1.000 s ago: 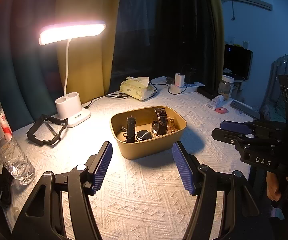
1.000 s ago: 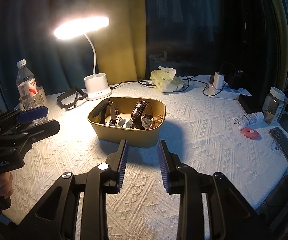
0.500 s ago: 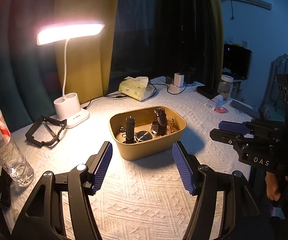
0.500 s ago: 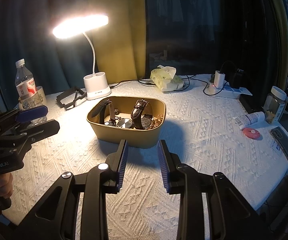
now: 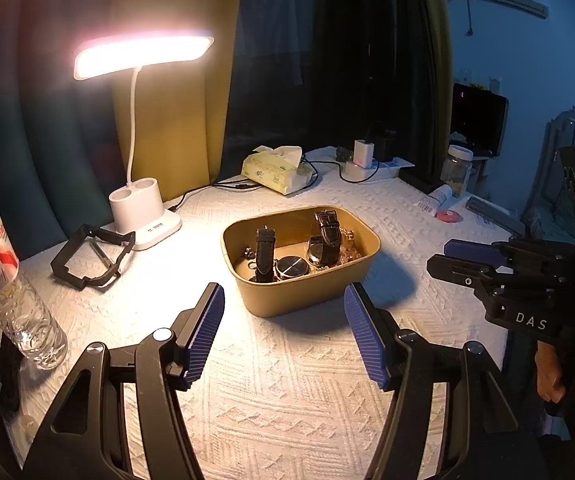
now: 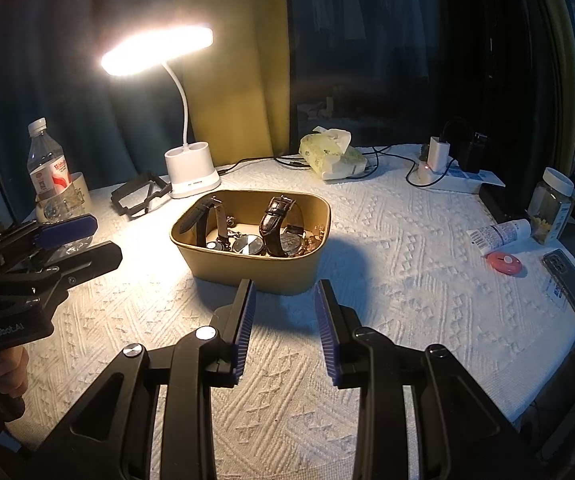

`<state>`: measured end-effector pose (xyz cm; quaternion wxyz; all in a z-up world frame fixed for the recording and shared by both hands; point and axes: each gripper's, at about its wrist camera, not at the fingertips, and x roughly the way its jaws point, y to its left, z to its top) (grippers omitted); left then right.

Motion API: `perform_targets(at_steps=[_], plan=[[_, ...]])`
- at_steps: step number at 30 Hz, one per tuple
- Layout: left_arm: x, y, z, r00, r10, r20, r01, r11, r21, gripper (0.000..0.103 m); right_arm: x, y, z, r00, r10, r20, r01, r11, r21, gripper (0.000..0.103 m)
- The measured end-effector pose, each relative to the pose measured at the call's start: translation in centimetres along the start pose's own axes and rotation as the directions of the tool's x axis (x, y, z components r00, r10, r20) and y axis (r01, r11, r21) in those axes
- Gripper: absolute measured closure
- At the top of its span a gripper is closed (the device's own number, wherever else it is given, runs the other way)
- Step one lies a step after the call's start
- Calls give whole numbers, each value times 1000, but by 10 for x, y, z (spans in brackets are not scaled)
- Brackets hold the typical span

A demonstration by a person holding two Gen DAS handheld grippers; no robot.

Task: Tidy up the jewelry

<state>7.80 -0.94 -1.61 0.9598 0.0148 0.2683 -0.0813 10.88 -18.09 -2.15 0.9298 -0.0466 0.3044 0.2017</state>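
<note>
Blue ribbed pads on both tools. Left gripper jaws spread wide, nothing between them, hovering over the white textured tablecloth short of the box. Right gripper jaws parted but narrower, also empty, tips close to the box's near wall. Each tool shows in the other's camera, side-on, so no reading of the gap from there.

Tan box sits mid-table, lit side toward the lamp, shadow falling to its right. All jewelry is inside it: black-strap watch standing up at left, brown-strap watch standing at right, a dark round dial lying flat between them, a tangle of chain and beads against the right wall. Can't separate individual chain pieces.

Left of the box: clear water bottle with red-and-white label, near the table edge. Black folded frame lying flat just in front of the lamp base. White desk lamp, lit, gooseneck upright, head over the table's left side.

Right side: pink round item, white tube, lidded jar, phone at the edge.

Far edge: tissue pack with a tissue sticking up, cables beside it, white charger plugged into a power strip. Curtains behind.
</note>
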Motion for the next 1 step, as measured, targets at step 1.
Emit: perform_targets(at_steps=[1], plan=[[1, 0, 0, 1000, -6, -5, 6, 1000, 1, 37, 0, 0, 0, 1000, 0, 0, 0, 1000, 0, 73]])
